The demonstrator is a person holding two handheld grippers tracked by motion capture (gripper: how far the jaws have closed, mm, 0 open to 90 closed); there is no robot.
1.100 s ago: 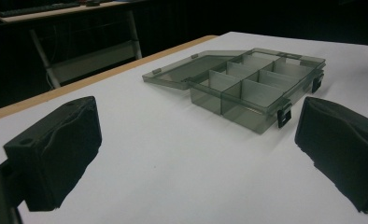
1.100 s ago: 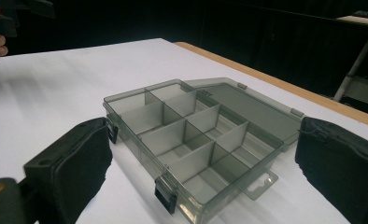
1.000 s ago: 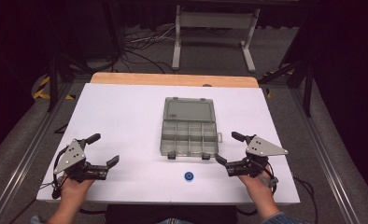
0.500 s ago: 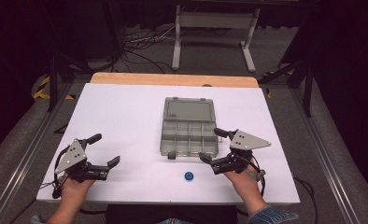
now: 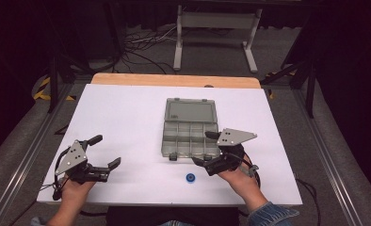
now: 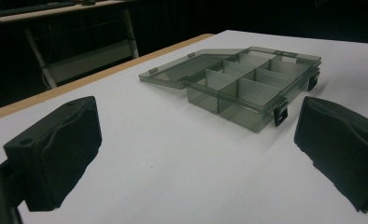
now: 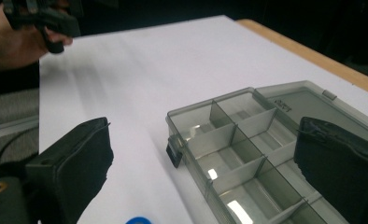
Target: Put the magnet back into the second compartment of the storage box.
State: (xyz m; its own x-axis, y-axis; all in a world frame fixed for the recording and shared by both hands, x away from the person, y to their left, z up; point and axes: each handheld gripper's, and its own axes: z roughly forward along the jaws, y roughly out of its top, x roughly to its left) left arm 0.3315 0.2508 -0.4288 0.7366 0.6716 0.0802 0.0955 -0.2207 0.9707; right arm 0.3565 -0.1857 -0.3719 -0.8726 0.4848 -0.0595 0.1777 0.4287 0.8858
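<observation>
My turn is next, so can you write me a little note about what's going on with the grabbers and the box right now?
Left gripper: open, empty, resting near the white table's front left.
Right gripper: open, empty, at the front right corner of the box; its jaws have just been closing a little.
Smoky clear plastic compartment box: mid-table, lid folded flat behind it, compartments look empty.
Small round blue piece: on the table in front of the box.
Done: box is open.
Left: probably pick up the blue piece and put it in a compartment.
</observation>
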